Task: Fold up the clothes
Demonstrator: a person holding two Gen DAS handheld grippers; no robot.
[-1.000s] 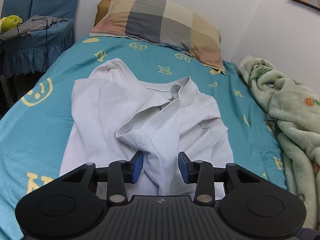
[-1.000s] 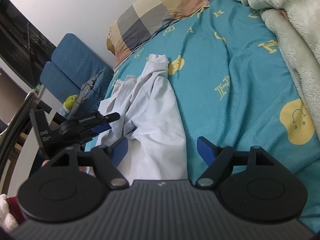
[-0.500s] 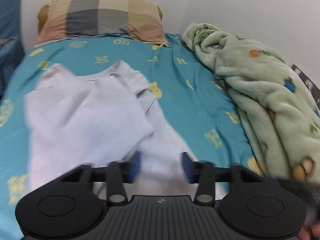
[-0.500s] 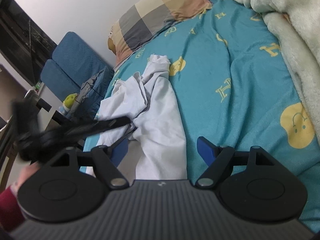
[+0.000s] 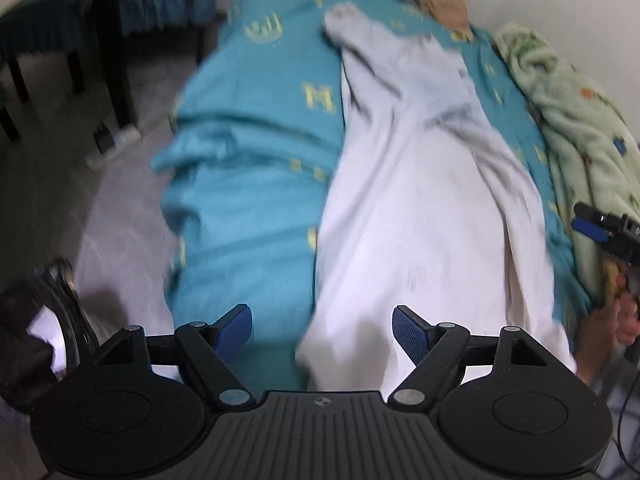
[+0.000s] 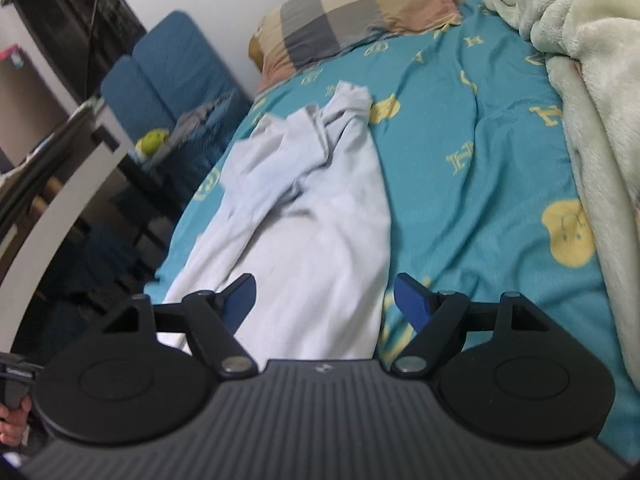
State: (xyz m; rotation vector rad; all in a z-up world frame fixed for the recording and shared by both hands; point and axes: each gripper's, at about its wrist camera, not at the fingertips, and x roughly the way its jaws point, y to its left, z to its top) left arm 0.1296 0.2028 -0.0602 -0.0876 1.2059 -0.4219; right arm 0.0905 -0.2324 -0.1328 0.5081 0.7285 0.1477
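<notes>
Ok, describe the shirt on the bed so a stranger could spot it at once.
Start at the bed with the teal sheet printed with yellow letters and faces. Running lengthwise down it, from below the checked pillow toward the near edge, lies the shirt. It is the only plain white, rumpled cloth there, unlike the fluffy green blanket along one side.

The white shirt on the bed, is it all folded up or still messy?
Still messy. The shirt lies in a long, rumpled strip down the bed, its top end bunched, with no neat, square fold.
</notes>
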